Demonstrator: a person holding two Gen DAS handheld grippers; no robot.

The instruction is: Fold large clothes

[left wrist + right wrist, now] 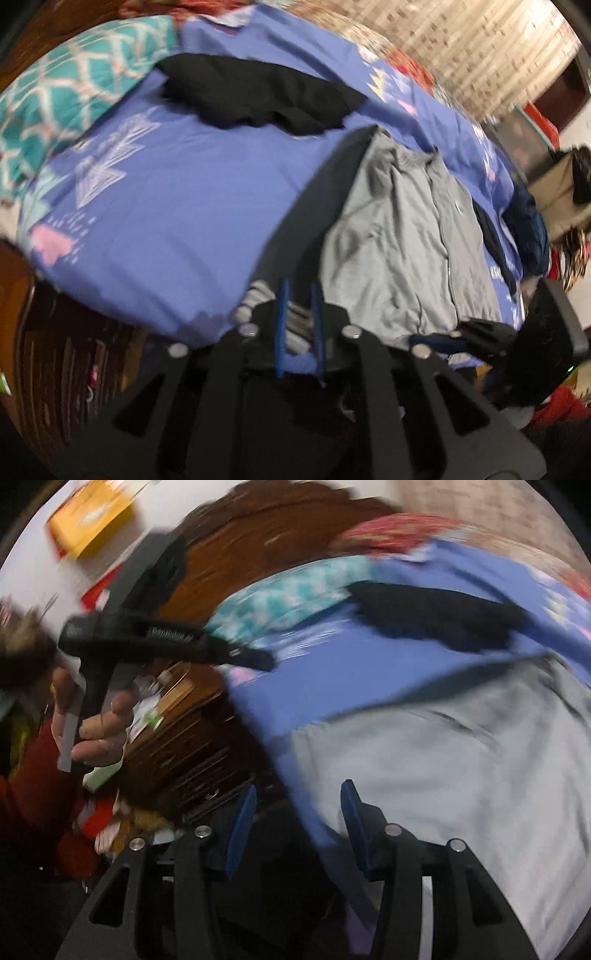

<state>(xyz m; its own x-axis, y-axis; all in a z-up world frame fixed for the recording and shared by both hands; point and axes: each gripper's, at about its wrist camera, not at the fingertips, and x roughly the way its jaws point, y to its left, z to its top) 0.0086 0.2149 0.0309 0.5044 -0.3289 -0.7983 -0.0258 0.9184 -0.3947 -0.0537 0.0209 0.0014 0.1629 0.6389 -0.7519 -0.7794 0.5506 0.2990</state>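
Note:
A grey zip-up jacket (399, 236) with dark trim lies spread on the blue bedsheet (184, 221). It also shows in the right wrist view (461, 775). My left gripper (300, 295) is nearly closed on the jacket's striped grey cuff (258, 291) at the bed's near edge. My right gripper (298, 797) is open and empty, at the jacket's near corner. The right gripper also shows at the right of the left wrist view (480, 338). The left gripper shows in the right wrist view (258, 661), held by a hand (96, 731).
A black garment (258, 92) lies further up the bed, also in the right wrist view (436, 616). A teal patterned pillow (62, 99) sits at the head. A dark blue garment (528, 229) hangs at the far bed edge. A wooden bed frame (184, 738) borders the near side.

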